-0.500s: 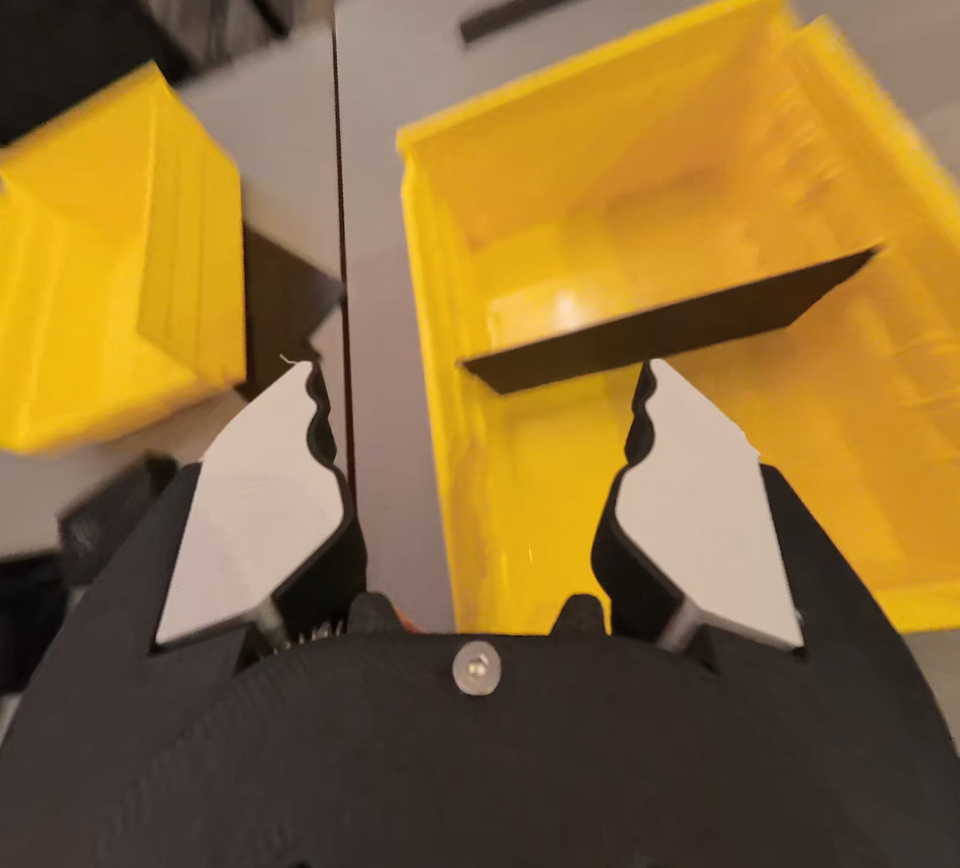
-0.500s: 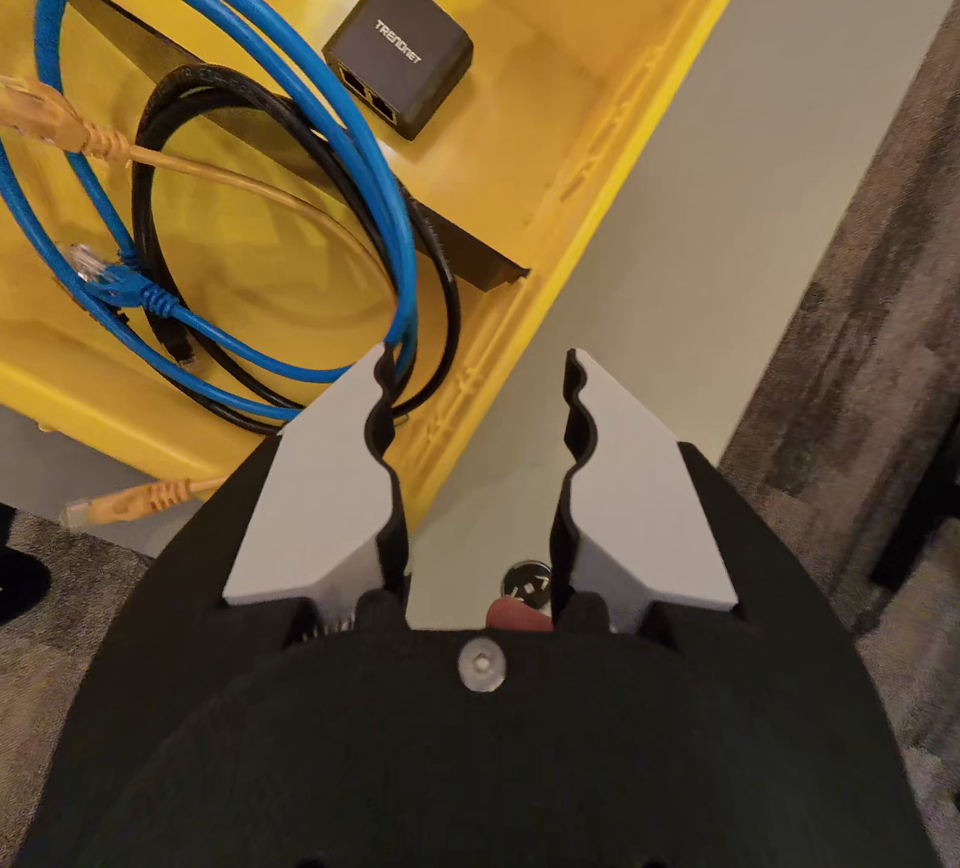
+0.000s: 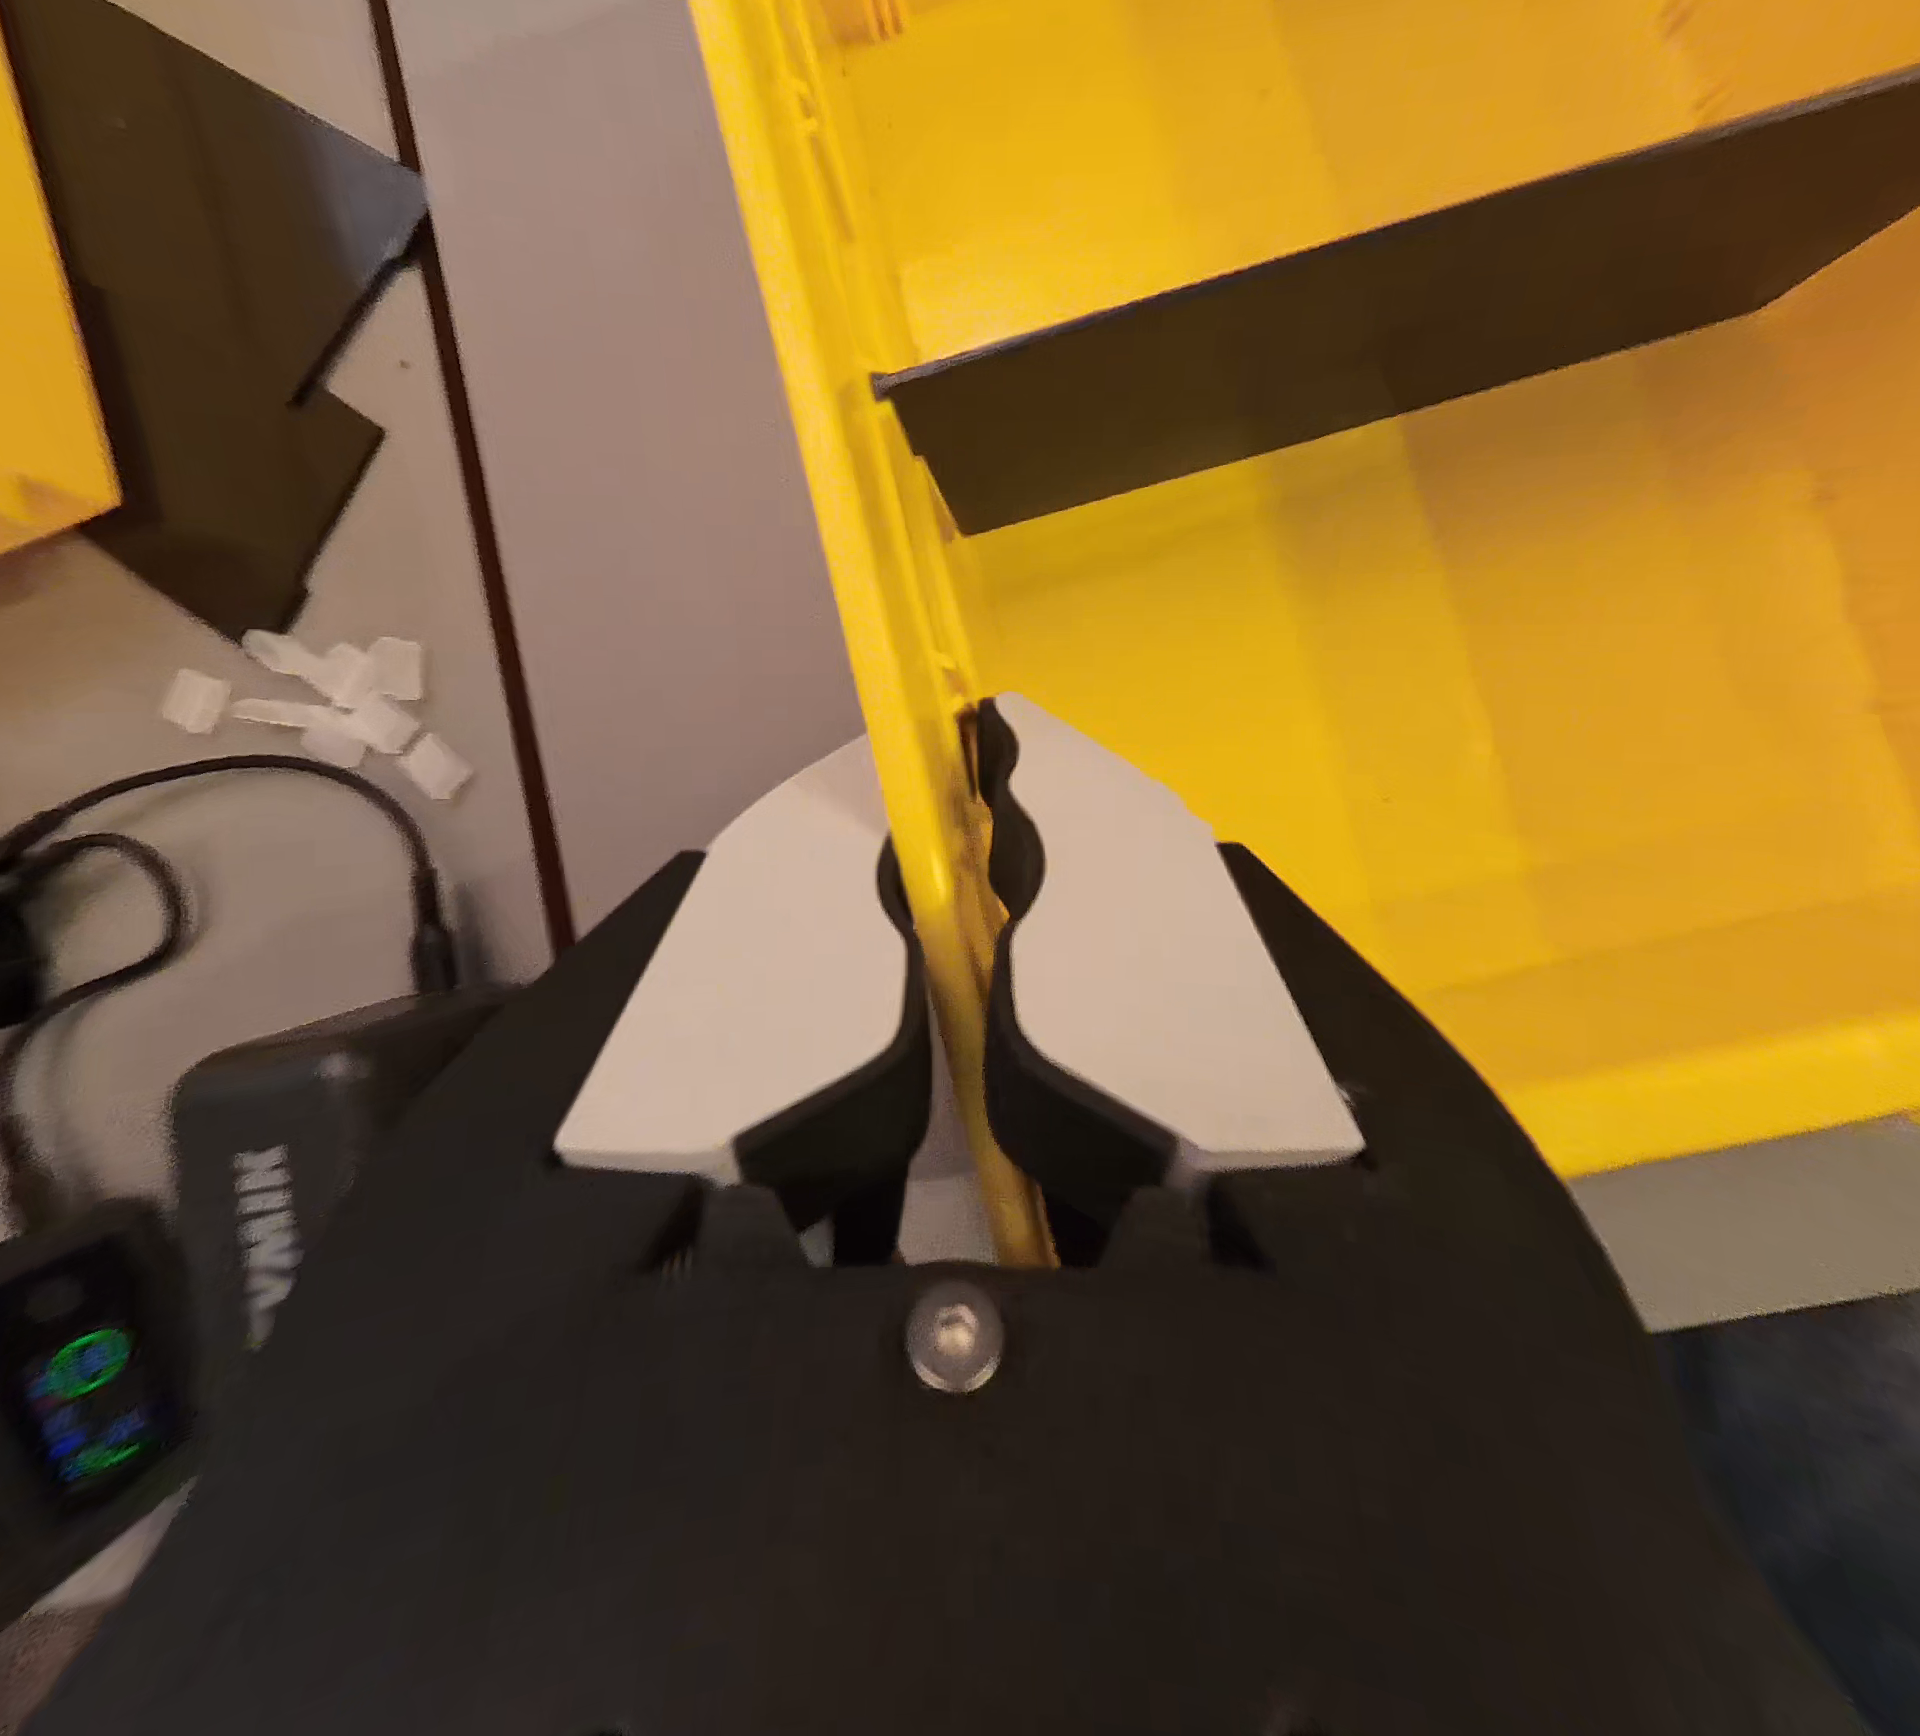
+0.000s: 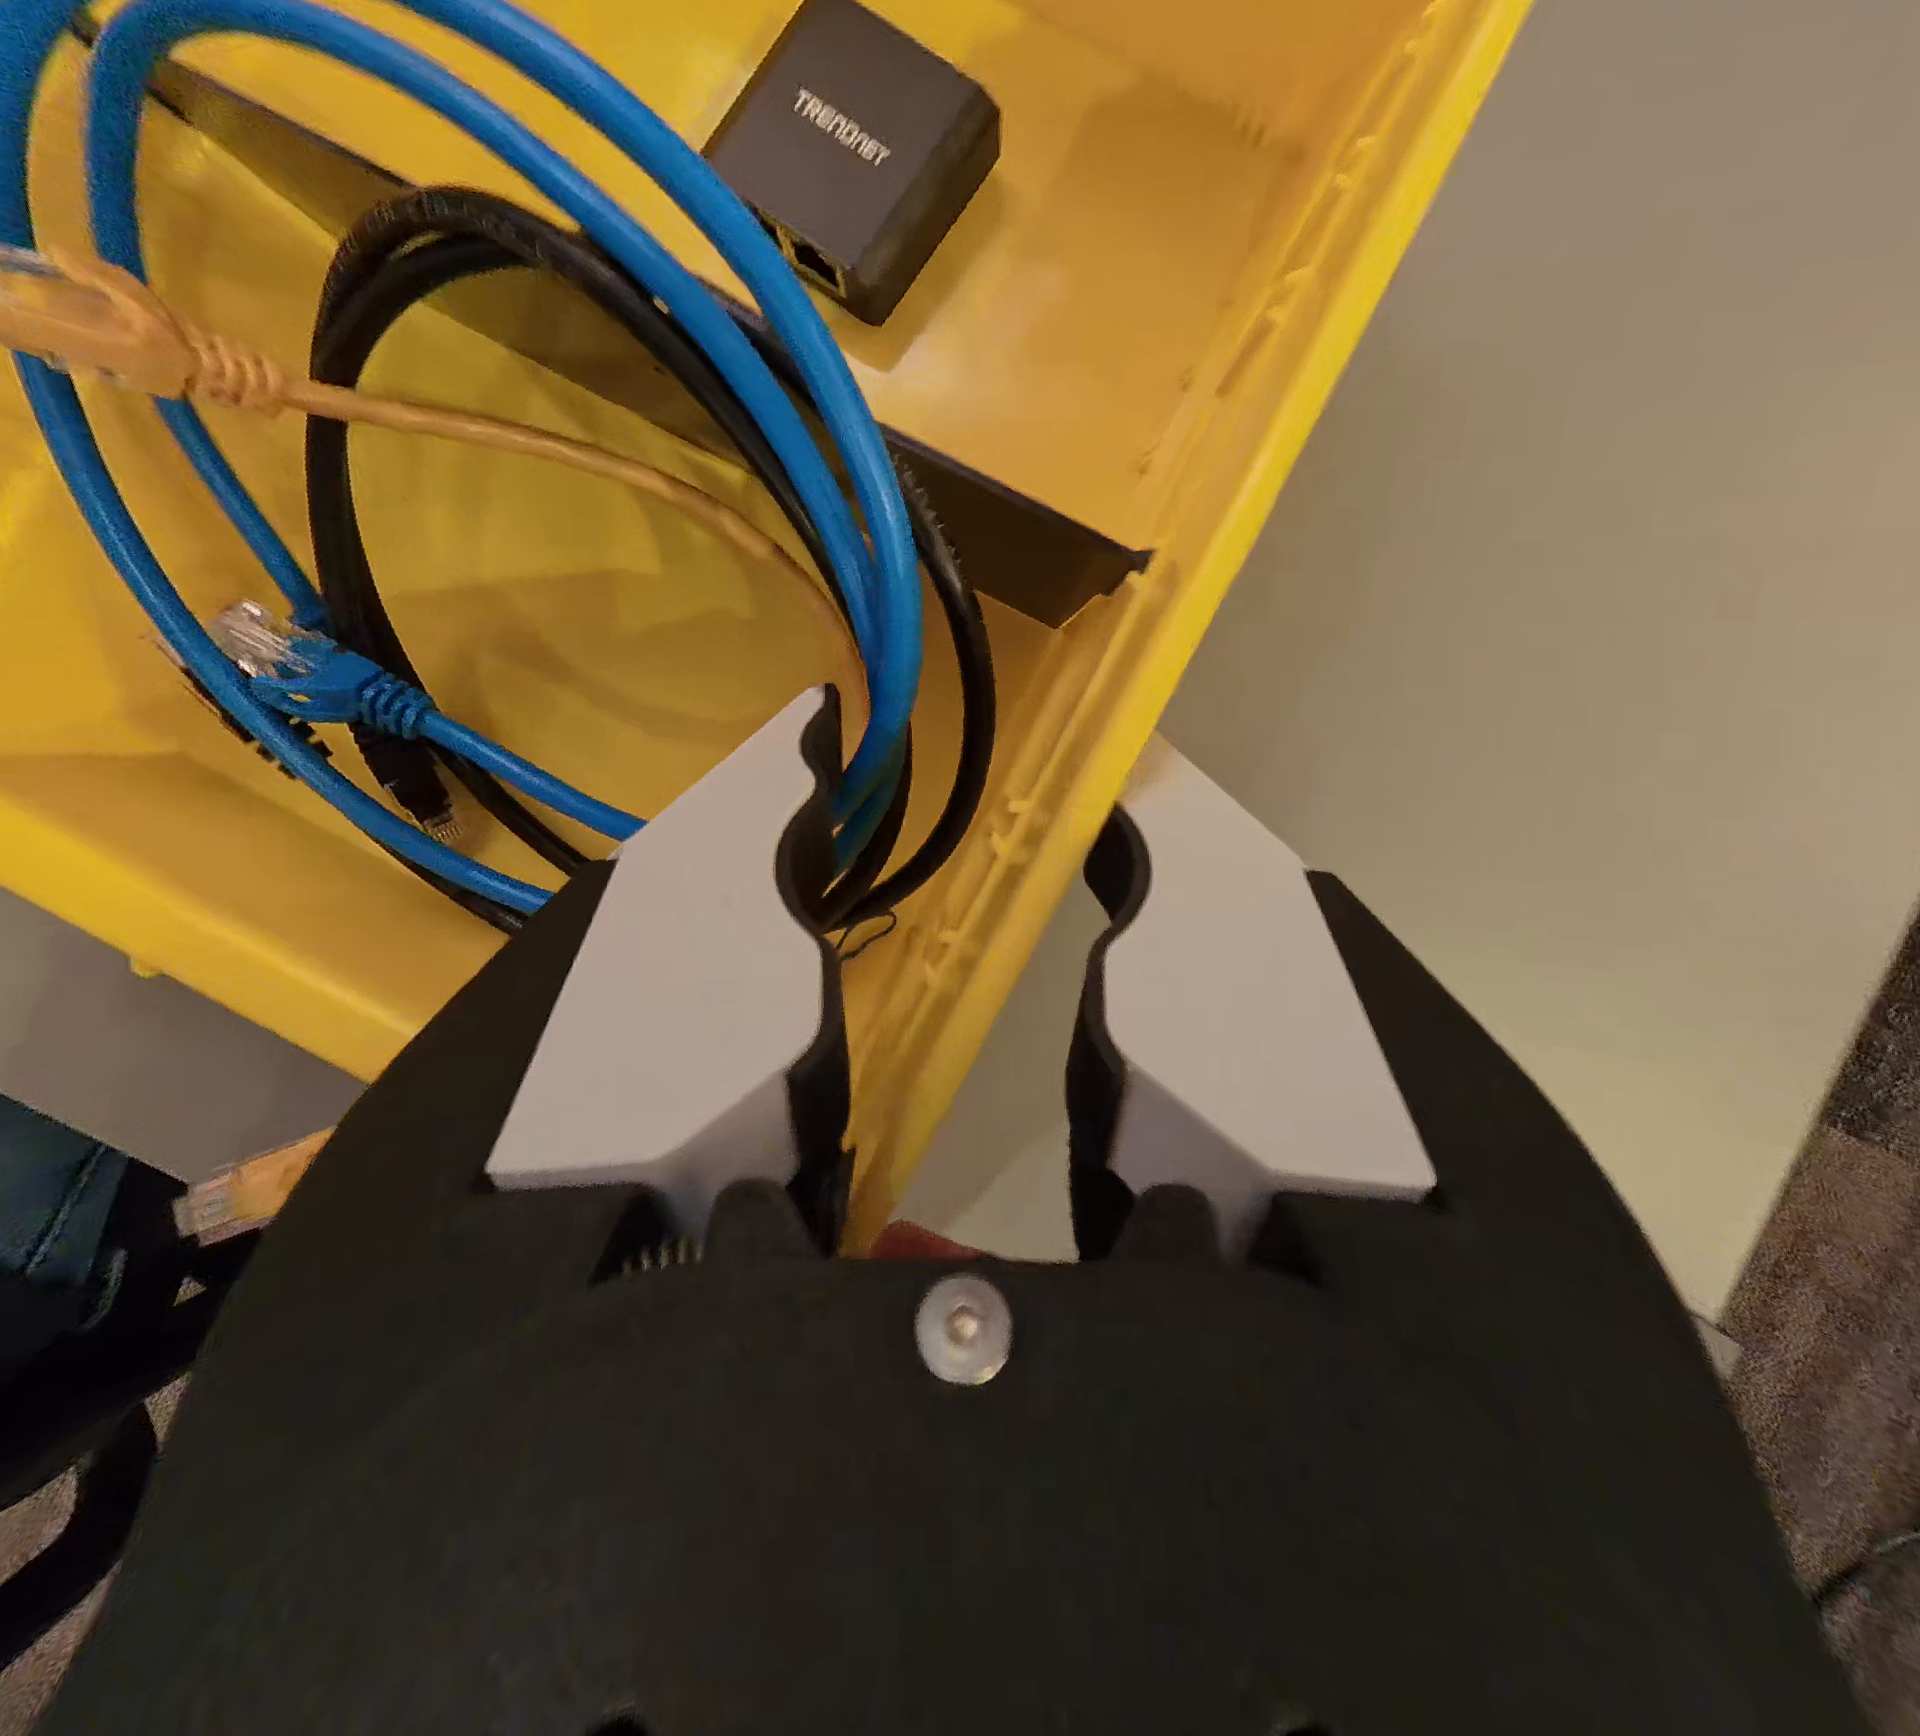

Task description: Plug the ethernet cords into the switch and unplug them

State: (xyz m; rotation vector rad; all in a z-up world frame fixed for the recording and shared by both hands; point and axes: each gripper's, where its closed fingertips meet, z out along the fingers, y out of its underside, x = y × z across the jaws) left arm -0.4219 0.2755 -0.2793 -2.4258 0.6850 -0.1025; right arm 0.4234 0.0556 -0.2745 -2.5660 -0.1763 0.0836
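I have the left gripper point(image 3: 940, 865) clamped on the bin point(image 3: 1558, 803) wall. The right gripper point(image 4: 961, 813) straddles the opposite wall, jaws apart, nothing held. The switch point(image 4: 852, 148) sits beyond the divider point(image 4: 997, 533); blue point(image 4: 623, 159), black point(image 4: 343, 398) and orange point(image 4: 468, 429) cords lie coiled nearer. No cord is plugged. I judge this as steadying the bin; next I need a plug end.

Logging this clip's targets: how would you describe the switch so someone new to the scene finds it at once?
Start at the big yellow bin in the right wrist view, split by a black divider. The switch lies alone on the bin floor in the compartment beyond that divider, while the coiled blue, black and orange cords sit mostly on the near side. It is the only small black box, with ports on one side.
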